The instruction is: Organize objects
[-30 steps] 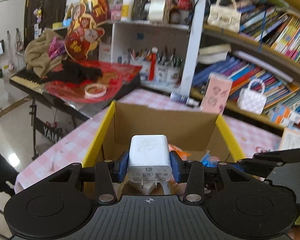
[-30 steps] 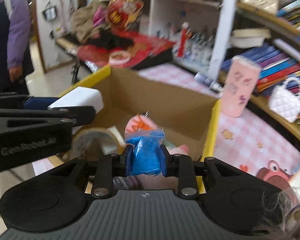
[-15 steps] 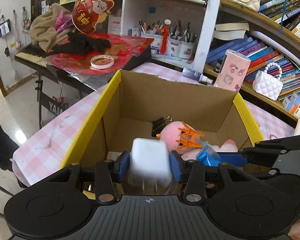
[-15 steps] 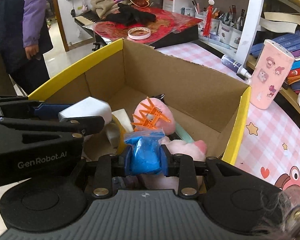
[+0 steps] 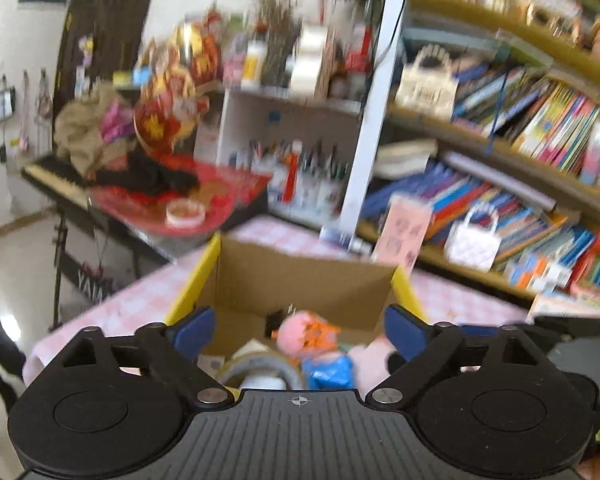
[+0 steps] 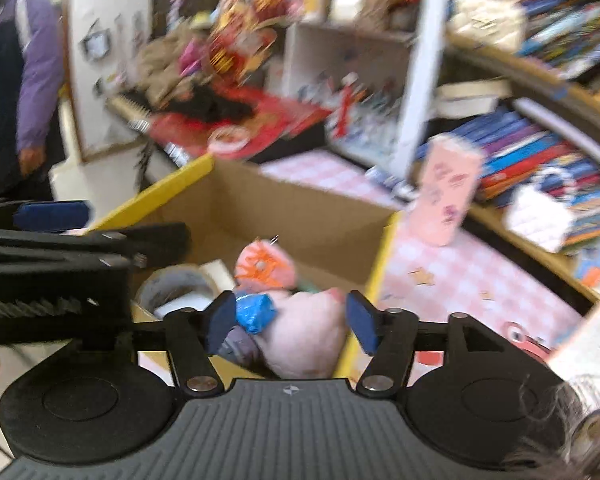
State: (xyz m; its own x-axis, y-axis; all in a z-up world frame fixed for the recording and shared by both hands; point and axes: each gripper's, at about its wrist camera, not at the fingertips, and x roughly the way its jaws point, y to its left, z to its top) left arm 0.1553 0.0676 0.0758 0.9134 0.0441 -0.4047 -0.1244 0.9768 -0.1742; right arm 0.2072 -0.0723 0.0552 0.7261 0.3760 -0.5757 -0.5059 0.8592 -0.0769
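A cardboard box with yellow rims (image 5: 300, 280) (image 6: 292, 208) stands on the pink checked table. Both grippers hover over its near end. My left gripper (image 5: 300, 330) is open and empty. My right gripper (image 6: 290, 318) is open and empty too. Inside the box lie a blue bag (image 5: 330, 370) (image 6: 256, 312), a white charger (image 5: 262, 382) inside a tape roll (image 6: 172, 284), a pink plush toy with an orange clip (image 5: 308, 332) (image 6: 264, 266), and a second pink plush (image 6: 308, 332). The left gripper also shows in the right wrist view (image 6: 60, 240). Both views are motion-blurred.
A pink carton (image 5: 404, 232) (image 6: 448, 192) stands on the table beyond the box. Bookshelves (image 5: 520, 160) fill the right side. A keyboard with red cloth and clutter (image 5: 172, 184) stands at the left. A person in purple (image 6: 16, 80) stands at far left.
Both grippers have opened. The white charger has dropped from the left one and the blue bag from the right one into the box. Both grippers have lifted up.
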